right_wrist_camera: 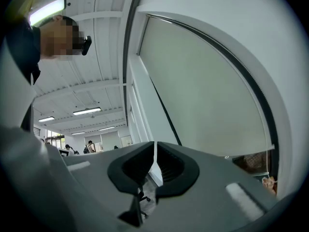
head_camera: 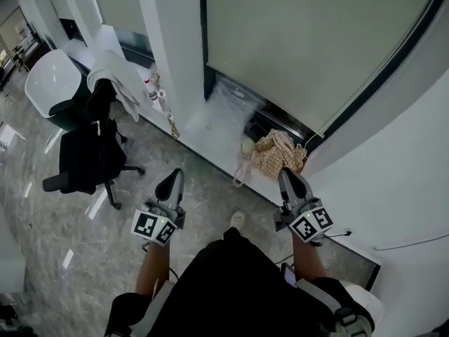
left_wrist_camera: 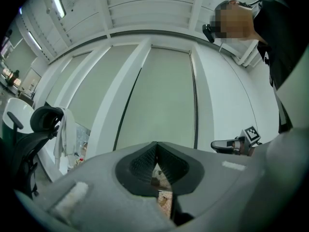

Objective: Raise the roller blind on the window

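Grey marble floor [head_camera: 70, 230] and white walls surround a low window bay. The left gripper [head_camera: 171, 180] [left_wrist_camera: 155, 145] has its jaws pressed together with nothing between them. The right gripper [head_camera: 290, 177] [right_wrist_camera: 154, 146] shows only a sliver of a gap, also empty. Both point toward the window. Ahead of and above them, well apart, hangs the roller blind [head_camera: 302, 41] [left_wrist_camera: 159, 95] [right_wrist_camera: 207, 91], a plain, flat, pale grey-green sheet in a dark frame, drawn fully down to its bottom bar near the sill. Just ahead of the right gripper, at the foot of the window, lies a checked cloth bundle [head_camera: 279, 153]; what it is I cannot tell. Left of the left gripper stand a white pillar [head_camera: 172, 48] and a black office chair [head_camera: 88, 153]. The head view cuts off the blind's top, and in the right gripper view that gripper's body hides the blind's lower left part.
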Demonstrator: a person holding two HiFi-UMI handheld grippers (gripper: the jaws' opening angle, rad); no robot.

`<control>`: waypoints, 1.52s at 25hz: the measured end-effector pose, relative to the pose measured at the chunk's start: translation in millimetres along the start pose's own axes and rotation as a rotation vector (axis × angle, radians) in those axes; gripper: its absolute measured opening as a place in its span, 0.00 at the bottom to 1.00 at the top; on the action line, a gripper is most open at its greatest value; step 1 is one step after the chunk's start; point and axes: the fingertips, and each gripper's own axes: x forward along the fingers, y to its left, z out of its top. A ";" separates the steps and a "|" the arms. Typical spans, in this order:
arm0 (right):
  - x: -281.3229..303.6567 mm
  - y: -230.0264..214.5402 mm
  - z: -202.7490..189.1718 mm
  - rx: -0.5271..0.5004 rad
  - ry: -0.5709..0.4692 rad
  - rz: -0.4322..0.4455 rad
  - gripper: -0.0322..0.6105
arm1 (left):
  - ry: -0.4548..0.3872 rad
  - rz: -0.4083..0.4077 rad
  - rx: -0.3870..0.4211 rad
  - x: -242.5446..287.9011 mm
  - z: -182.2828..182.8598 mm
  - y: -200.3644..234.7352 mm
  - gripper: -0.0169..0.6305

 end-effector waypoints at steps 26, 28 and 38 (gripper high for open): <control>89.6 -136.1 66.0 -0.009 -0.127 -0.122 0.05 | -0.084 -0.162 0.012 241.6 13.8 20.6 0.03; 89.7 -146.2 70.4 -0.020 -0.149 -0.178 0.05 | -0.071 -0.230 -0.008 266.9 10.4 21.4 0.03; 72.7 -173.5 111.7 -0.087 -0.319 -0.481 0.05 | -0.027 -0.611 -0.053 383.5 9.2 -15.4 0.03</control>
